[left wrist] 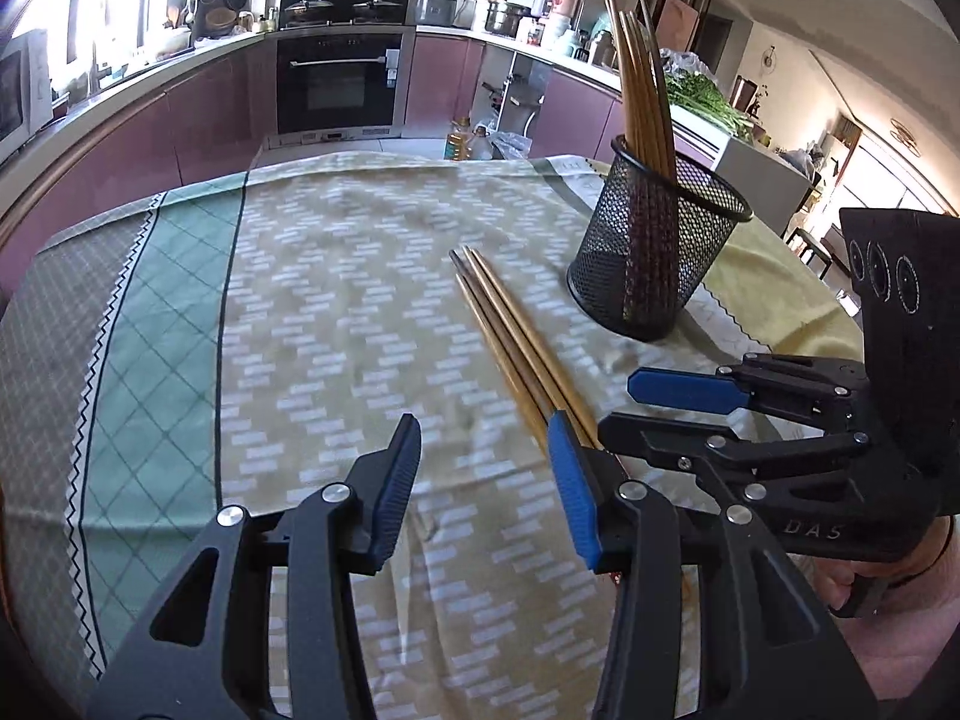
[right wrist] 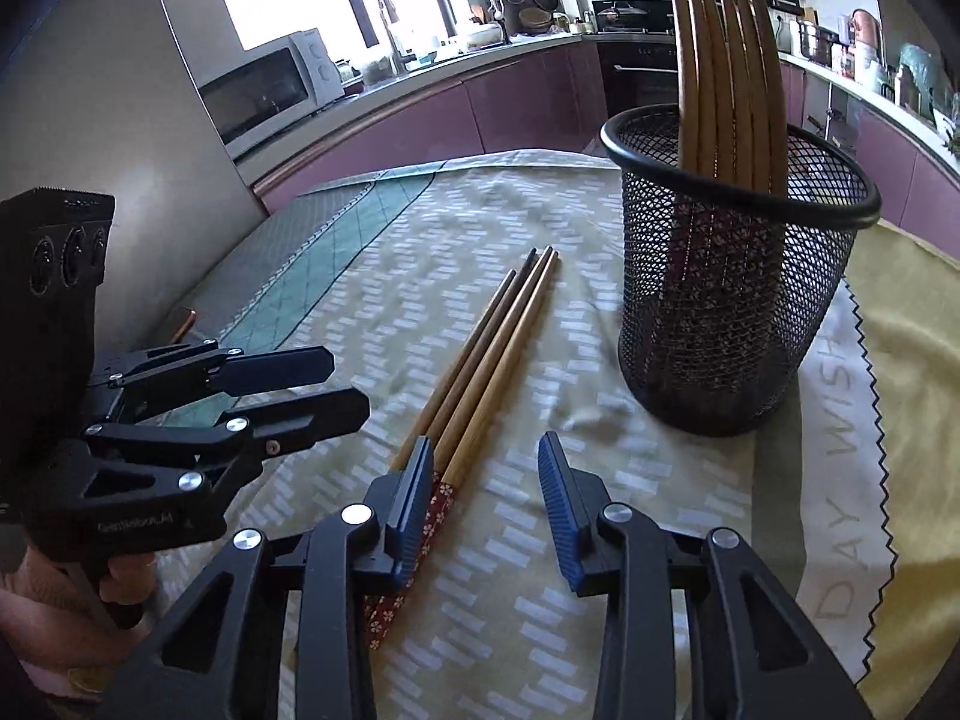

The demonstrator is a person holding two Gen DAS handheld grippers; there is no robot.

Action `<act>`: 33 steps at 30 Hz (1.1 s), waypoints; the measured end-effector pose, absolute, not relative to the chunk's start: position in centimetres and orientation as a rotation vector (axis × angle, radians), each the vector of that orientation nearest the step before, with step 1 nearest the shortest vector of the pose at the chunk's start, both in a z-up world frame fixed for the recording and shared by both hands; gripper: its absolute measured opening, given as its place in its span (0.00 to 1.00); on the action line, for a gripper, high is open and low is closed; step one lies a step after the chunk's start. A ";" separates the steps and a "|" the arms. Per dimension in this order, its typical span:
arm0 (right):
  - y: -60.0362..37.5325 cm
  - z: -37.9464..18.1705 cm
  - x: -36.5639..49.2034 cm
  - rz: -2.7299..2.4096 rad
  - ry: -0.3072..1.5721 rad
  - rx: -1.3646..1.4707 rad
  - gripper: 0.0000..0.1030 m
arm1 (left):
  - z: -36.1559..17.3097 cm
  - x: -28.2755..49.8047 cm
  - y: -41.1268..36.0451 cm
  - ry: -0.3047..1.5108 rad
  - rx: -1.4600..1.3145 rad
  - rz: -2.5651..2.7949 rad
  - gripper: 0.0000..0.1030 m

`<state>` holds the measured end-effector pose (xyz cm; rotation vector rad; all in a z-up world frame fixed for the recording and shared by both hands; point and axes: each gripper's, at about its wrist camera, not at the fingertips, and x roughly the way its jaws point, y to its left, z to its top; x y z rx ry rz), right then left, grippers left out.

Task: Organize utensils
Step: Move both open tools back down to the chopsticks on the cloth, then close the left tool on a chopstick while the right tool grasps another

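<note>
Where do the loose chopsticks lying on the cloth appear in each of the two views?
Left wrist view: the loose chopsticks lie centre-right on the cloth, running toward the lower right, partly behind the left tool.
Right wrist view: they lie near the centre, running to the lower left under the right tool.
Shared landmark: the black mesh cup, to their right in both views.

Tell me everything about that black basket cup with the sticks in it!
The black wire-mesh cup is round, with a solid smooth rim and see-through netted walls. It stands upright on the patterned tablecloth. Several long wooden chopsticks stand inside it, thin ends up, leaning on the rim; their red patterned ends show through the mesh. Neither gripper touches it, and the loose wooden chopsticks lie apart from it on the cloth.
</note>
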<state>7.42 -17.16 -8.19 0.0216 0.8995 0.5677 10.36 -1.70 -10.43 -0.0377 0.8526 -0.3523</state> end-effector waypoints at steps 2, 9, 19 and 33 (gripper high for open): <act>-17.0 -8.4 7.4 0.563 0.905 0.014 0.30 | -10.7 10.5 -2.0 0.864 -0.032 -0.358 0.43; -16.5 -8.6 7.7 0.554 0.912 -0.010 0.30 | -11.0 10.8 -2.9 0.880 -0.003 -0.369 0.43; -16.8 -8.6 8.1 0.543 0.928 -0.006 0.25 | -11.6 11.8 -3.3 0.905 0.019 -0.368 0.43; -16.4 -8.6 9.2 0.521 0.928 -0.029 0.25 | -11.9 13.3 -3.7 0.922 0.045 -0.389 0.28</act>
